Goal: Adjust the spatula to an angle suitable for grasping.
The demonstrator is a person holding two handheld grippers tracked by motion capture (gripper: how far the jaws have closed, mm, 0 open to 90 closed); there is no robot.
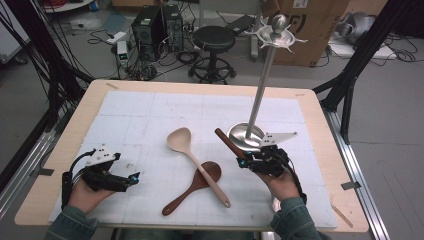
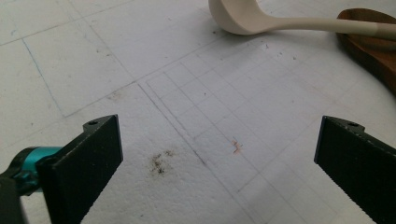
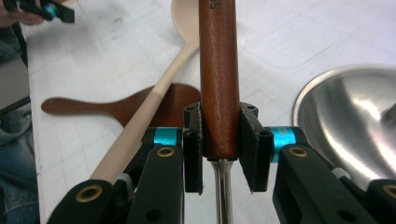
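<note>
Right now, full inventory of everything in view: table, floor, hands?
Utensil with brown wooden handle: 1, brown grip on metal shank, clamped in right gripper.
Ladle: 1, cream, mat centre, lying across the brown spoon.
Wooden spoon: 1, dark brown, mat centre.
Utensil stand: 1, silver, round base and hooked top, right of centre.
Mat: 1, white, gridded, covering table.
Stool: 1, black, floor behind table.
Cardboard box: 1, brown, floor, far right.
Left gripper: black, open, near left.
Right gripper: black, shut on handle.

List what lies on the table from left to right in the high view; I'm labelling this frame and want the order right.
left gripper → pale wooden ladle → dark wooden rice paddle → right gripper, shut on a brown-handled utensil → steel utensil stand.
</note>
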